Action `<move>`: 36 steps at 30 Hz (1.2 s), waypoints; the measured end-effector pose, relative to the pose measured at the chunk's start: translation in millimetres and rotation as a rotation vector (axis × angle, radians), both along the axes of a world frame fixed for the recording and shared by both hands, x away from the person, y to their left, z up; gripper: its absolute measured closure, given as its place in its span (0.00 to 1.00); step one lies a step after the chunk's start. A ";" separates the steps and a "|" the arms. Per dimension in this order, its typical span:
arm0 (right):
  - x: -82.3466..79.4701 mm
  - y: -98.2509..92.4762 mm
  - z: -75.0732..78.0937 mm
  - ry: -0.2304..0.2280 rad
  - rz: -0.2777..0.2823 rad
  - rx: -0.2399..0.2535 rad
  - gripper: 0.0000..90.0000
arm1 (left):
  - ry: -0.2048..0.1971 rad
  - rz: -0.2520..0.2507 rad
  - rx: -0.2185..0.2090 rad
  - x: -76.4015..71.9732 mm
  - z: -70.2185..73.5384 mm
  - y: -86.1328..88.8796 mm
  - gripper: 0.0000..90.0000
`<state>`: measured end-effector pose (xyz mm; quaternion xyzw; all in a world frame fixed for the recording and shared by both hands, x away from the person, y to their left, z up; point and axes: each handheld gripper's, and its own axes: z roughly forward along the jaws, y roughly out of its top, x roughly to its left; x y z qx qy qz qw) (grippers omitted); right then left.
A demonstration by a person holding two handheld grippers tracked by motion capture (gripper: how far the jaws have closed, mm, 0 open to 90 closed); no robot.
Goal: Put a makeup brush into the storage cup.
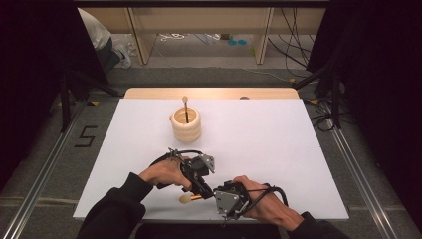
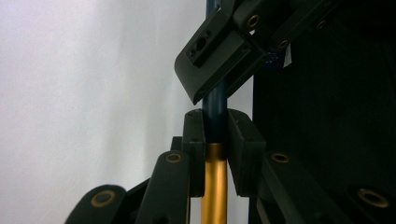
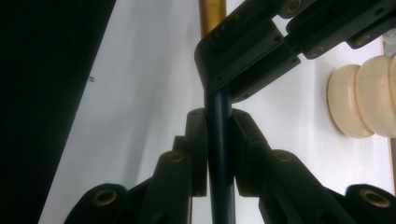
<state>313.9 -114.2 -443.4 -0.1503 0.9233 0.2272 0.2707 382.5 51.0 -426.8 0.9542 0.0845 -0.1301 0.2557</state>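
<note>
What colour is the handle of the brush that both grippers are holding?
The brush handle is dark blue, with a gold metal section; the left gripper view shows it best.

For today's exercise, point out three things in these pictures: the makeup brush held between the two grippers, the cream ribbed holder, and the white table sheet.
makeup brush (image 2: pixel 214 182): left gripper view, gold ferrule between the fingers.
cream ribbed holder (image 1: pixel 186 128): high view, its front wall.
white table sheet (image 1: pixel 268 144): high view, bare part right of the holder.

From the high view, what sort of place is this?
Likely a lab data-collection station: a white table with little on it beyond a ribbed cream holder, metal floor rails, and loose cables behind.
</note>
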 end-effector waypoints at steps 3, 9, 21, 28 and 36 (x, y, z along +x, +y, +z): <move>-0.3 -0.4 0.8 0.002 0.007 -0.005 0.87 | 0.005 0.001 -0.001 -0.1 0.2 0.2 0.87; -0.7 -0.6 0.8 0.011 0.013 -0.010 0.88 | 0.005 0.010 0.000 -1.6 0.9 1.1 0.82; 11.5 -16.3 8.6 -0.001 -0.059 0.051 0.88 | -0.137 0.114 -0.116 2.5 21.5 26.9 0.54; 26.5 -31.4 14.9 0.035 -0.111 0.116 0.88 | -0.283 0.244 -0.213 0.3 34.4 39.8 0.40; 34.8 -45.8 19.7 0.114 -0.231 0.252 0.88 | -0.395 0.411 -0.350 -5.0 40.8 53.8 0.30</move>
